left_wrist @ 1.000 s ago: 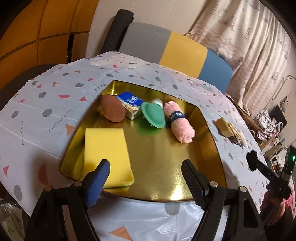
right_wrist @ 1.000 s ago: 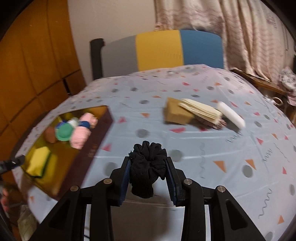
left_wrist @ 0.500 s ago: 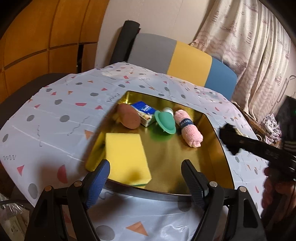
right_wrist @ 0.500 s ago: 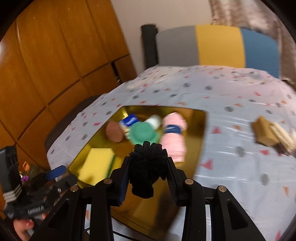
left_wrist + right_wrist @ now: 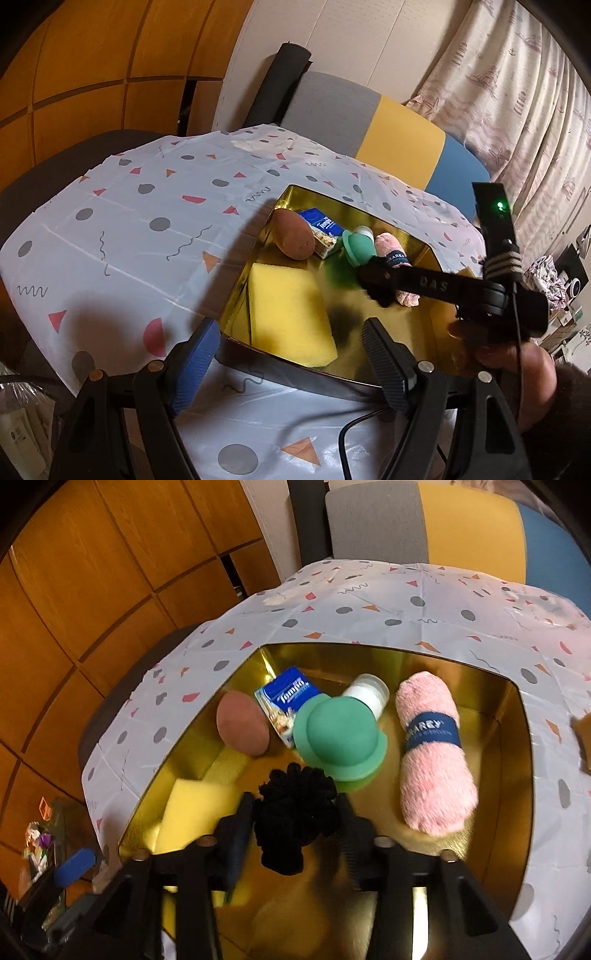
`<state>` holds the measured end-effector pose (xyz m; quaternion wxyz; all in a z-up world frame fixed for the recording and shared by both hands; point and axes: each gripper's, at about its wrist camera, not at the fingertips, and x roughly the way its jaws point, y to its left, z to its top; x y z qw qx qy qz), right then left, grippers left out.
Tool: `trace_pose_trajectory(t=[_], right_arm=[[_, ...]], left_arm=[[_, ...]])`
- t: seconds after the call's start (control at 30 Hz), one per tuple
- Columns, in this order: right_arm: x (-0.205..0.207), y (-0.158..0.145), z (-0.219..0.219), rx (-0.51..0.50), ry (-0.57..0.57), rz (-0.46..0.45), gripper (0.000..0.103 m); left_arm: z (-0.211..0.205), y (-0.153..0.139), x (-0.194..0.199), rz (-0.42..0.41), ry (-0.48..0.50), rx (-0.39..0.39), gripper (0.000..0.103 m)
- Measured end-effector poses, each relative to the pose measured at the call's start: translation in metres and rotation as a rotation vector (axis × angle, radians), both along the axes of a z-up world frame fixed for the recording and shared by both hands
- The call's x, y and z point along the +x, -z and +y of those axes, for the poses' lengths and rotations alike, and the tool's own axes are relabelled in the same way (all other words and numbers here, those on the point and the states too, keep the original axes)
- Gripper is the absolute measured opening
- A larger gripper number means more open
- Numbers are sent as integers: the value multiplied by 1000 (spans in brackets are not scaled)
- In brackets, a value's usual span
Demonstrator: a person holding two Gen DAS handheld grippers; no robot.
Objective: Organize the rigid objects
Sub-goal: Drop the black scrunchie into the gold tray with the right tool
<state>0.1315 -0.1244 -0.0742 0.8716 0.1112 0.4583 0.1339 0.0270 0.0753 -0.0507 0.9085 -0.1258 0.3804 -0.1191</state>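
Right tool (image 5: 295,825) pinches the black scrunchie (image 5: 295,812) between its pads, poised over the gold tray (image 5: 517,775), above the bare patch between yellow sponge (image 5: 195,805) and pink towel roll (image 5: 432,753), likely the drop spot. Green cap (image 5: 341,736), tissue pack (image 5: 286,696) and brown ball (image 5: 242,723) crowd the far side. Left tool (image 5: 291,354) waits spread and empty at the tray's near rim, seemingly clear of the way, though blur hides detail.
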Motion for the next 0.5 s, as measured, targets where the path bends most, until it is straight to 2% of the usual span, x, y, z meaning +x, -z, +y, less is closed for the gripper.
trace_pose_trajectory(t=[0.03,0.07,0.3,0.5], right_arm=[[1,0,-1,-5,18,-7,65],[1,-1,-3,-8,33,-11,66],[-14,-11,-23,44,77,-37,68],[-47,-29,-26,-6,59,-106,74]], left_arm=[[0,1,0,2,0,2,80],[0,1,0,5,0,2,80],[-2,5,0,13,13,-9,80],[-15,6,-4,18,56,-2,80]])
